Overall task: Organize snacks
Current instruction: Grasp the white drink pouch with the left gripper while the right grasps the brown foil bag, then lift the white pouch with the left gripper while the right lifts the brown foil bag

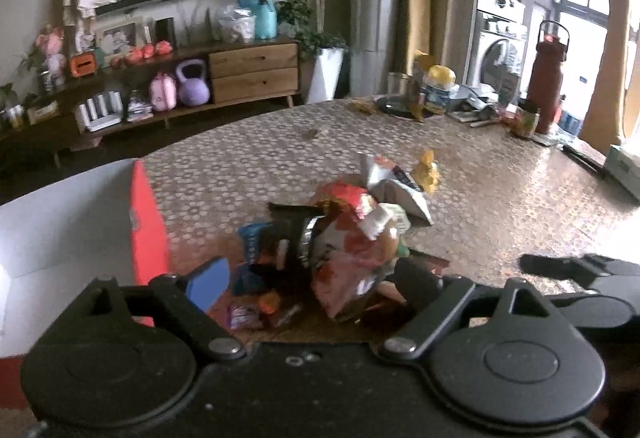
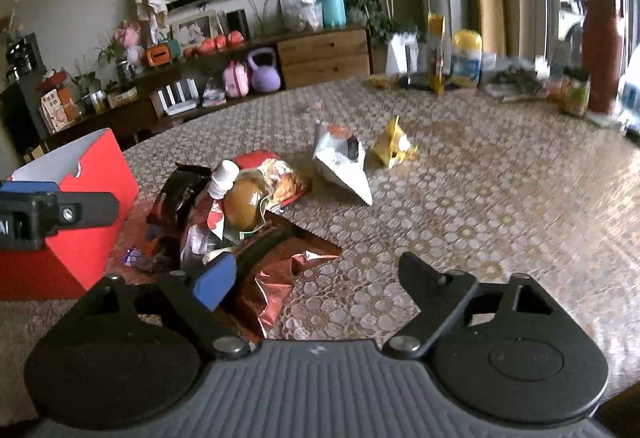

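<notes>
Both grippers are hovering with fingers apart and empty, left gripper (image 1: 308, 278) right over the snack pile (image 1: 344, 238), right gripper (image 2: 316, 274) with it ahead-left beside the red box (image 2: 92, 197); packets are looking light, crinkly, slippery, so pinching a flat sealed edge seems best.

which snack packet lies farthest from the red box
The small yellow packet: it sits apart on the tablecloth, beyond the white packet, while the rest are heaped in the snack pile beside the red box.
</notes>
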`<state>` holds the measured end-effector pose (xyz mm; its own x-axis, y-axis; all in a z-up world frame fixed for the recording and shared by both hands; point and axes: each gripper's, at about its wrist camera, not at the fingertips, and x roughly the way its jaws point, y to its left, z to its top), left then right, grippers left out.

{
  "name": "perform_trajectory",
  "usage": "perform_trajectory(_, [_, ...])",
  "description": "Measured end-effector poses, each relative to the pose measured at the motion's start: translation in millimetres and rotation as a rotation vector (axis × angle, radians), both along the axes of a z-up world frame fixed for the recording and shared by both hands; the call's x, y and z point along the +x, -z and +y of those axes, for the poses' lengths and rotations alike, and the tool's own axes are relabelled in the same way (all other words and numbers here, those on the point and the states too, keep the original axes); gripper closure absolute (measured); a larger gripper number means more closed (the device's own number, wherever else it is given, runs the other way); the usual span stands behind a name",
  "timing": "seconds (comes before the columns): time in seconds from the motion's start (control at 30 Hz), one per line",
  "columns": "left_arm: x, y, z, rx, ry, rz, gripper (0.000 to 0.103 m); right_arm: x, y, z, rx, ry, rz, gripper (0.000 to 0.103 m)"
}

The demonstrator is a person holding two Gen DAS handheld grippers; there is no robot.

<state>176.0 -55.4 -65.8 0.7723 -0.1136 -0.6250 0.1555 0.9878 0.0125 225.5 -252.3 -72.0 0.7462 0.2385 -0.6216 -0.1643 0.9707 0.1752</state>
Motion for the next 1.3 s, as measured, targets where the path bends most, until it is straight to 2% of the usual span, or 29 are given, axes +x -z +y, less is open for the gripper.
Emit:
perform_trajectory(0.1, [9.1, 3.5, -8.7, -0.001, 0.024, 0.01, 0.019, 9.5, 5.3, 4.3, 0.028, -0.009, 0.03, 0.015])
perform_trajectory(0.2, [21.5, 8.9, -13.6, -0.009, 0.029, 0.037, 0.025, 20.4, 12.7, 5.5, 0.058, 0.004, 0.071, 0.022])
perform_trajectory(0.33, [36.6, 16.4, -20.0, -0.033, 0.033, 0.077, 0.026, 31.6, 22.9, 1.6, 0.138, 0.04, 0.131, 0.027])
perform_trajectory(0.53, [54.1, 28.3, -31.8, -0.001, 0.025, 0.112, 0.035, 39.5, 28.1, 1.3, 0.214, 0.042, 0.165, 0.028])
perform_trajectory(0.6, [58.5, 32.6, -30.3, 0.002, 0.009, 0.133, 0.038, 39.9, 28.7, 3.4, 0.225, 0.035, 0.175, 0.032])
perform_trajectory(0.9, [67.2, 44.0, -17.2, -0.096, 0.008, 0.191, 0.052, 42.2, 37.4, 5.7, 0.277, 0.041, 0.211, 0.032])
perform_trajectory(0.93, [68.6, 44.6, -16.0, -0.113, 0.017, 0.196, 0.055, 42.4, 38.2, 5.2, 0.283, 0.043, 0.212, 0.033])
perform_trajectory(0.97, [69.3, 45.0, -16.0, -0.131, 0.028, 0.202, 0.062, 42.5, 38.6, 4.8, 0.293, 0.037, 0.213, 0.037])
perform_trajectory(1.0, [69.3, 45.5, -16.9, -0.144, 0.036, 0.207, 0.065, 42.5, 38.2, 4.7, 0.307, 0.025, 0.212, 0.048])
perform_trajectory(1.03, [69.2, 45.0, -18.5, -0.137, 0.038, 0.204, 0.066, 41.7, 37.7, 5.0, 0.313, 0.022, 0.211, 0.054])
perform_trajectory(1.3, [66.5, 40.7, -15.8, -0.133, 0.043, 0.199, 0.074, 30.8, 26.3, 2.6, 0.264, 0.047, 0.169, 0.067])
